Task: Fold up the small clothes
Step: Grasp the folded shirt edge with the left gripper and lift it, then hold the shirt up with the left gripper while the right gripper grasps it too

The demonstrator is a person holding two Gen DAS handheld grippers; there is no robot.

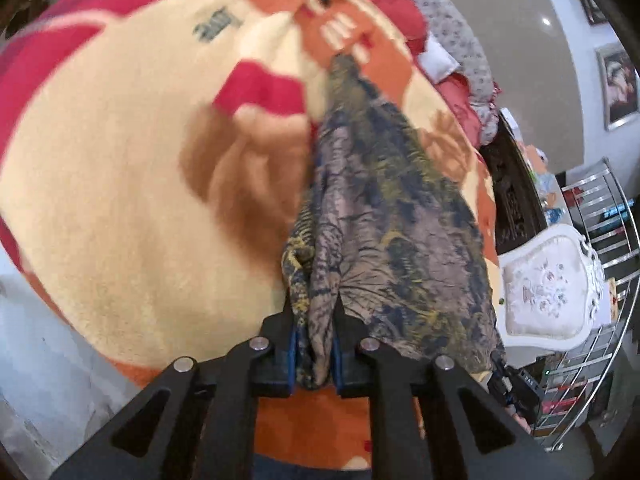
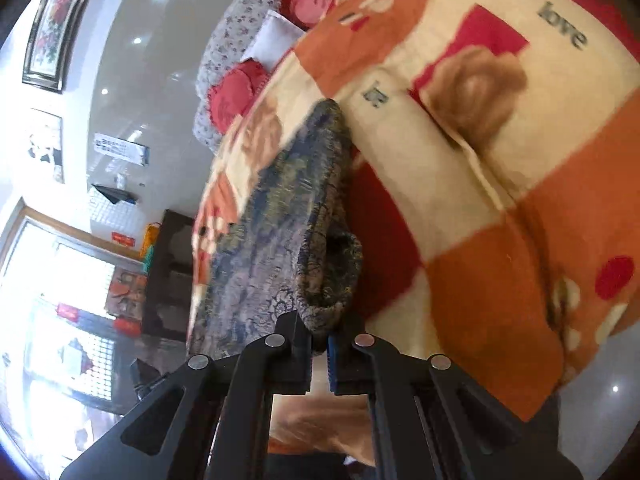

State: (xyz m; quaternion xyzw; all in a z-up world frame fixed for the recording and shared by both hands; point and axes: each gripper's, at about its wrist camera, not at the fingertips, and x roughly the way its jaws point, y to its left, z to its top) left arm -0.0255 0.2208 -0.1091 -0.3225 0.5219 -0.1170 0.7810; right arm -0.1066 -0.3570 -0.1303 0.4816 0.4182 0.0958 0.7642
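**Both grippers clamped on one patterned garment above the bed**

Left gripper: fingers closed on a bunched fold of the patterned garment; grey-lilac cloth with navy and mustard print. Cloth fills the gap between the blue pads and spills out behind them. From the grip it stretches away in a long tapering strip, far end lying against the blanket.

Right gripper: fingers nearly together, pinching a rolled hem of the same garment. Just past the tips the hem forms an open loop. Rest of the cloth runs off to the left of the grip and narrows toward a far point on the blanket.

Blanket: fleece, cream, orange and red blocks, brown bear motifs, the word "love" printed in grey. It covers the bed and fills most of both views. Both views motion-blurred.

Surroundings: red cushions and a floral grey quilt at the bed's far end; white upholstered chair and chrome rack beside the bed in the left view; framed pictures on the wall
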